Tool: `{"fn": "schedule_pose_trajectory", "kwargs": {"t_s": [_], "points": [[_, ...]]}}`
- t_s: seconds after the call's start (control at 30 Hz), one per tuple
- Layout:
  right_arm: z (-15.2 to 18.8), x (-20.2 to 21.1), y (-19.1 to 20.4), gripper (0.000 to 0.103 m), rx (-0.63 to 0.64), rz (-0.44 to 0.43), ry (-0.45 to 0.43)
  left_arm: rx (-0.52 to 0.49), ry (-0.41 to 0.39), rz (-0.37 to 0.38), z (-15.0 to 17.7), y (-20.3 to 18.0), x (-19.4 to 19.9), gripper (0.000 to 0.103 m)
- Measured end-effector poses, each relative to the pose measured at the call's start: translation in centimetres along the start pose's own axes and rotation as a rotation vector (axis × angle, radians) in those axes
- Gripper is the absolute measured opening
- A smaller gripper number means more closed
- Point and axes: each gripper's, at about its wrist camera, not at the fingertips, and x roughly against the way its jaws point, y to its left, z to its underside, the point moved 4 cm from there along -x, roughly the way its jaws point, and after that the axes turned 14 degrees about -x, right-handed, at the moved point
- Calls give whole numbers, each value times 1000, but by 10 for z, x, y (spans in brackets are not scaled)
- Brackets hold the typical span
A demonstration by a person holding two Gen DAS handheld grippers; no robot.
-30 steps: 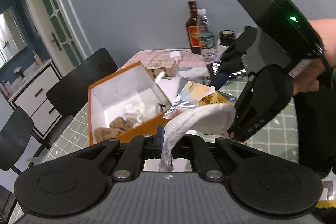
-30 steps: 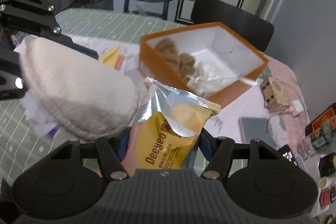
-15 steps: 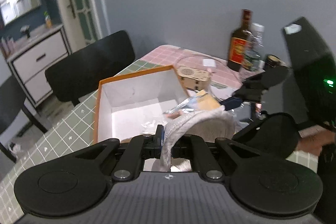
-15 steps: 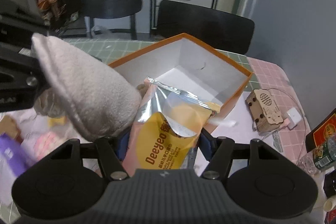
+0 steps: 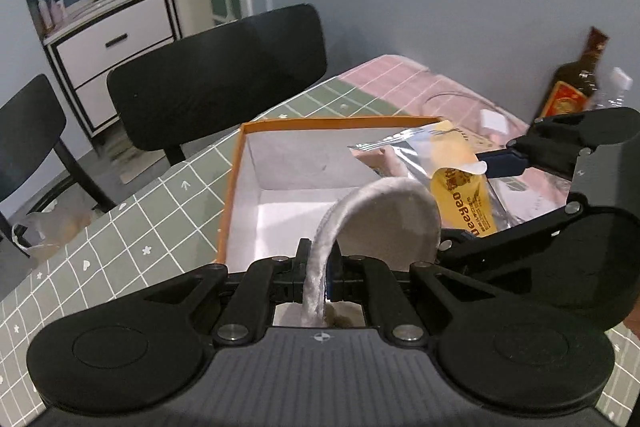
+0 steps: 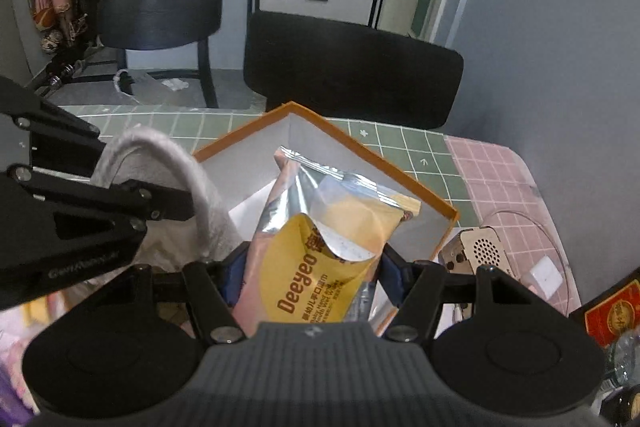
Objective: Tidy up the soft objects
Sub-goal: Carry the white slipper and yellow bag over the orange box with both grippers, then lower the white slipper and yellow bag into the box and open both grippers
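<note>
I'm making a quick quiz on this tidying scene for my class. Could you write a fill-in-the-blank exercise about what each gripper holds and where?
1. The left gripper is pinched shut on a white, fuzzy ____.
2. The right gripper grips a yellow and silver wipes ____ labelled Deeyeo.
3. Both items hang over an open box whose rim is coloured ____.
4. Behind the box, across the table, stands a black ____.

Missing words: slipper; pack; orange; chair
</note>
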Motion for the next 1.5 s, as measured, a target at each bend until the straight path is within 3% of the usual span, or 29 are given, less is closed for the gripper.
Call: {"fn": "schedule_pose_trajectory", "kwargs": {"t_s": [0.33, 0.37, 0.4, 0.5, 0.6, 0.77, 1.13, 1.5], "points": [[-4, -50, -3, 59, -23, 18, 48, 40, 51, -35, 2, 11, -34, 8], [-4, -54, -3, 59, -22, 19, 56, 39, 51, -40, 3, 10, -36, 11], [-3, -57, -3, 59, -22, 17, 63, 38, 50, -50, 1, 9, -38, 20], [-3, -61, -2, 59, -13, 25, 52, 57, 37, -61, 0, 10, -37, 26], [-6, -60, -2, 67, -9, 53, 13, 82, 14, -52, -2, 14, -30, 38], [-9, -51, -10, 67, -31, 60, 4, 93, -16, -31, -5, 14, -19, 50], [-5, -16, -14, 68, -43, 63, -13, 40, -47, -44, -13, -5, 17, 50], [2, 32, 12, 70, 8, 56, -45, 16, -58, -99, 1, -6, 66, 51]]}}
